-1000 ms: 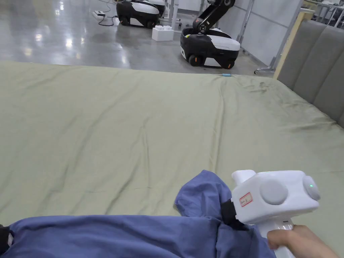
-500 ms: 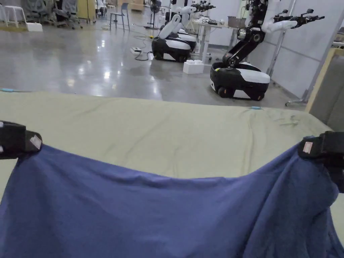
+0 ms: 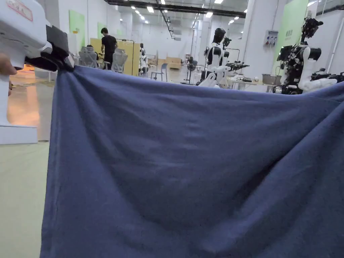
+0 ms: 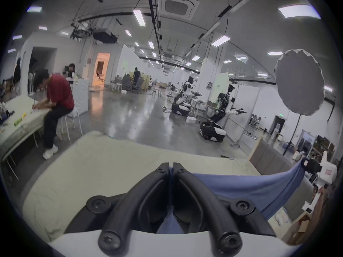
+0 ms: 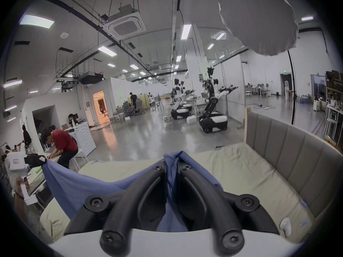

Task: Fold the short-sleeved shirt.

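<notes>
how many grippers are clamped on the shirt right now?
2. The left gripper pinches one end of the blue shirt; the right gripper pinches the other, with the cloth stretched between them above the bed.

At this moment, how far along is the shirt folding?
Done: both grippers have hold of the blue shirt. The left gripper and the right gripper are each shut on its top edge.
In hand: the shirt hangs spread between them above the green bed sheet.
Left: no fold shows yet; laying it flat and every fold remain.
</notes>
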Available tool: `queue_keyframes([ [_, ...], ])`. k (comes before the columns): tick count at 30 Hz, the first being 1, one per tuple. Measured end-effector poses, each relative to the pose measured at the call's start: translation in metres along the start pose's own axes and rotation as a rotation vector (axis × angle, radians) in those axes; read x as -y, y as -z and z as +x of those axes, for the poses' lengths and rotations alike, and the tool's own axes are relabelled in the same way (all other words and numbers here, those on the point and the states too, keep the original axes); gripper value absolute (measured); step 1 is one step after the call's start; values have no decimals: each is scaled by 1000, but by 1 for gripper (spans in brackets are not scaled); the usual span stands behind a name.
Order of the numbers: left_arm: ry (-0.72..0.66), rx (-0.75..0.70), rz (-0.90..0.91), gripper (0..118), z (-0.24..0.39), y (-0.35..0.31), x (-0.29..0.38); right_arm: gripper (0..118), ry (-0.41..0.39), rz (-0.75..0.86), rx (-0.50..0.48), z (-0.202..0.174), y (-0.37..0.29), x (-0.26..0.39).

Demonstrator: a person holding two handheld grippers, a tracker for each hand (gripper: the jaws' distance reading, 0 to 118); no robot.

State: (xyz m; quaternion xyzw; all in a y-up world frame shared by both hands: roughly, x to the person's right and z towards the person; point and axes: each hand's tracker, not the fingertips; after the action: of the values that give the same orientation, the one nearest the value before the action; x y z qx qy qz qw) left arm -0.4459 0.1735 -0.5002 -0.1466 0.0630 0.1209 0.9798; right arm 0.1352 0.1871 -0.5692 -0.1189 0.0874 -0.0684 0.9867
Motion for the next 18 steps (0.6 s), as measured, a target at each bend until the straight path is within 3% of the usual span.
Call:
queue_keyframes([
  [8,103,-81,87,3,45,63,-77,13,5,85,70,-27,83,-76],
  [12,122,-122,140,3,60,99,-93,13,-24,119,121,-29,117,-90],
  [18,178,-157,164,3,66,144,-92,13,10,164,131,-24,157,-101],
])
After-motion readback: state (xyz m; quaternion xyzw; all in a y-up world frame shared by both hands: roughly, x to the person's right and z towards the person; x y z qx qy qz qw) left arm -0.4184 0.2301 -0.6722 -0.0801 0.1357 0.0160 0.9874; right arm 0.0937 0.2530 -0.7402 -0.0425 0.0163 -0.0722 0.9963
